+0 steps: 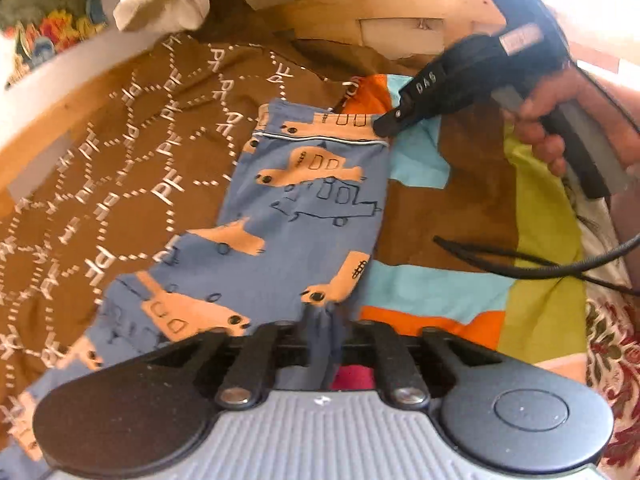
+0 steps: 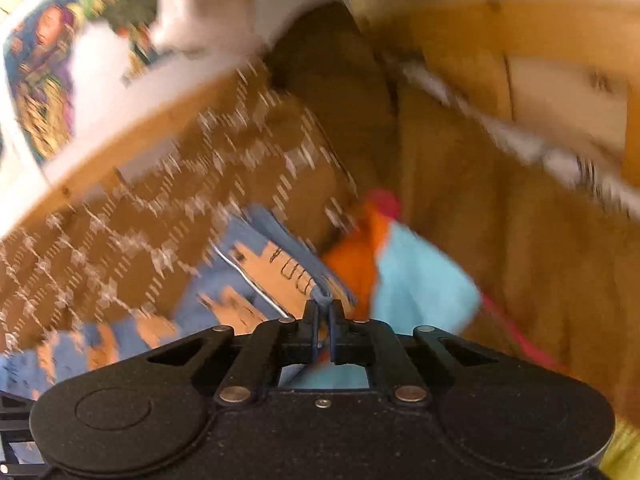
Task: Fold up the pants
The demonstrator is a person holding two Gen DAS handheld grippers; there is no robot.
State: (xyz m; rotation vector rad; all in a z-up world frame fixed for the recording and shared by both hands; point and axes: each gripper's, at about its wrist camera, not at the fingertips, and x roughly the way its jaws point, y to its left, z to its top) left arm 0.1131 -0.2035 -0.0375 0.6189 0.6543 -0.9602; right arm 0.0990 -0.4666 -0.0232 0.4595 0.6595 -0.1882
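Left claw [image 1: 322, 328] sits nearest the lens in the left wrist view, its housing filling the bottom edge. A pinched ridge of blue fabric rises btwn the two fingers, so it's clamped on the pants [image 1: 288, 216], at the near end. The fingertips themselves are mostly hidden by that bunched cloth and the black linkage, so exact pad contact is hard to read.

The pants, blue w/ peach vehicle print, lie stretched away from the lens across a brown patterned cover [image 1: 120, 152] and partly over a patchwork cloth [image 1: 460, 216] of orange, turquoise, brown and lime blocks. The lower-left part of the pants runs out of frame.

At the far end, the right claw [image 1: 384, 126] bites the waistband corner; a person's hand [image 1: 548, 136] holds its handle, arm cut off at the right edge. A black cable [image 1: 520, 268] trails over the patchwork.

Right wrist view is heavily motion-blurred. Still legible: right claw [image 2: 324, 310] clenched nearly flat, a thin fold of the pants [image 2: 280, 272] gripped btwn the fingers, the patchwork cloth [image 2: 420, 280] just beyond. Background beyond that is smeared.
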